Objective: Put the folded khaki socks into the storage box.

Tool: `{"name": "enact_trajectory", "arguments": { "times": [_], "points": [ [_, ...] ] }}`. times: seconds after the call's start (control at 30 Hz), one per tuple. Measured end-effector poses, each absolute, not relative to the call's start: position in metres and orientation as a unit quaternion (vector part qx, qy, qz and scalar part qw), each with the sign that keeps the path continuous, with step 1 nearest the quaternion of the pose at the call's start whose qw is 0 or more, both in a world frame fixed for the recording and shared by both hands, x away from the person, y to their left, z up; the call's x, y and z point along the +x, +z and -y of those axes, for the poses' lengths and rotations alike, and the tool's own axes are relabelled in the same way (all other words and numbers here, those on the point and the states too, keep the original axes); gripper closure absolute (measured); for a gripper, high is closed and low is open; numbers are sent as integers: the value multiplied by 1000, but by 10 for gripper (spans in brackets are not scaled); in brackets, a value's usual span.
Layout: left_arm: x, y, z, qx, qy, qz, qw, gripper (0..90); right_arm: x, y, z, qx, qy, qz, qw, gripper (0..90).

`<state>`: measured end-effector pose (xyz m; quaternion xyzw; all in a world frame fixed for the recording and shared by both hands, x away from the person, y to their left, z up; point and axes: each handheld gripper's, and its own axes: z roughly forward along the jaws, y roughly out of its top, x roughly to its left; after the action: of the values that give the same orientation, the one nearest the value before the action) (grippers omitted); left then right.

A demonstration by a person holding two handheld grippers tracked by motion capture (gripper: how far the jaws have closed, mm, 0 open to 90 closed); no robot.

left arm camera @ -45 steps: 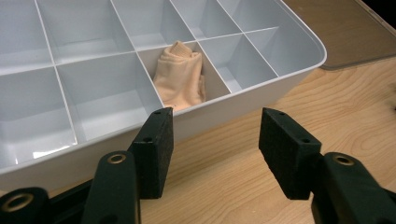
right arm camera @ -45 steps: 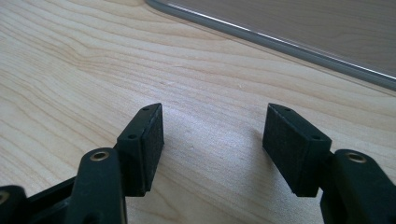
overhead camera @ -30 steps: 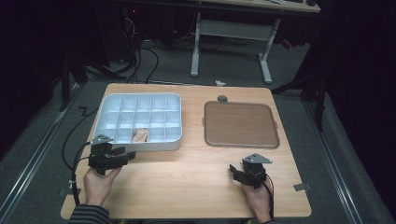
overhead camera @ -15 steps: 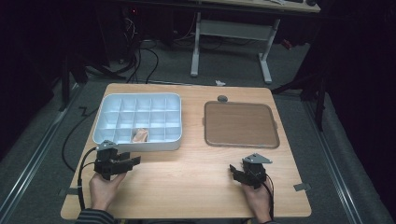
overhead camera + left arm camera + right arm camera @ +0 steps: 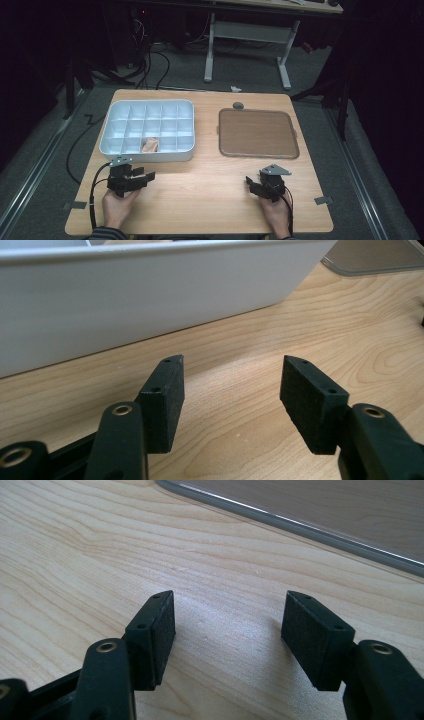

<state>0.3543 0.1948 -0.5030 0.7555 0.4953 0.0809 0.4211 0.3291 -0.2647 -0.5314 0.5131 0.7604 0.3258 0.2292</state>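
A white compartment tray (image 5: 145, 156) stands at the left of the wooden table (image 5: 210, 185), with a small tan object (image 5: 150, 145) in one cell of its front row. A flat brown tray (image 5: 257, 134) lies to the right. My left gripper (image 5: 146, 176) rests low over the table just in front of the white tray, open, with nothing between its jaws. In the left gripper view, the gripper (image 5: 230, 362) faces the tray's white wall (image 5: 150, 295). My right gripper (image 5: 251, 184) sits near the front right, open and empty. In the right gripper view, that gripper (image 5: 230, 597) points at the brown tray's rim (image 5: 280, 517).
A small dark round object (image 5: 238, 105) lies at the table's back edge behind the brown tray. Grey tape pieces (image 5: 320, 200) mark the front corners. A white desk frame (image 5: 247, 45) and cables stand on the floor beyond the table.
My left hand has drawn back from the white tray toward the table's near edge and sunk lower. The right hand has kept still.
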Motion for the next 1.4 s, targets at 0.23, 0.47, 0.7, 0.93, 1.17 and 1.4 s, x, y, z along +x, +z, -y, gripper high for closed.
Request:
{"name": "enact_trajectory", "arguments": {
  "times": [0.23, 0.47, 0.7, 0.93, 1.17, 1.4],
  "points": [
    [352, -508, -184, 769, 98, -476, 416, 440, 329, -531, 265, 513, 326, -760, 229, 381],
    [354, -515, -173, 777, 112, -466, 407, 440, 329, -531, 265, 513, 326, -760, 229, 381],
    [355, -522, -162, 790, 129, -454, 391, 440, 329, -531, 265, 513, 326, -760, 229, 381],
    [354, -532, -157, 794, 139, -450, 385, 429, 329, -531, 265, 513, 326, -760, 228, 381],
    [350, -536, -154, 793, 164, -441, 388, 403, 329, -531, 265, 513, 326, -760, 229, 380],
    [347, -536, -147, 806, 183, -426, 369, 362, 329, -531, 265, 515, 326, -759, 228, 381]
  ]
}}
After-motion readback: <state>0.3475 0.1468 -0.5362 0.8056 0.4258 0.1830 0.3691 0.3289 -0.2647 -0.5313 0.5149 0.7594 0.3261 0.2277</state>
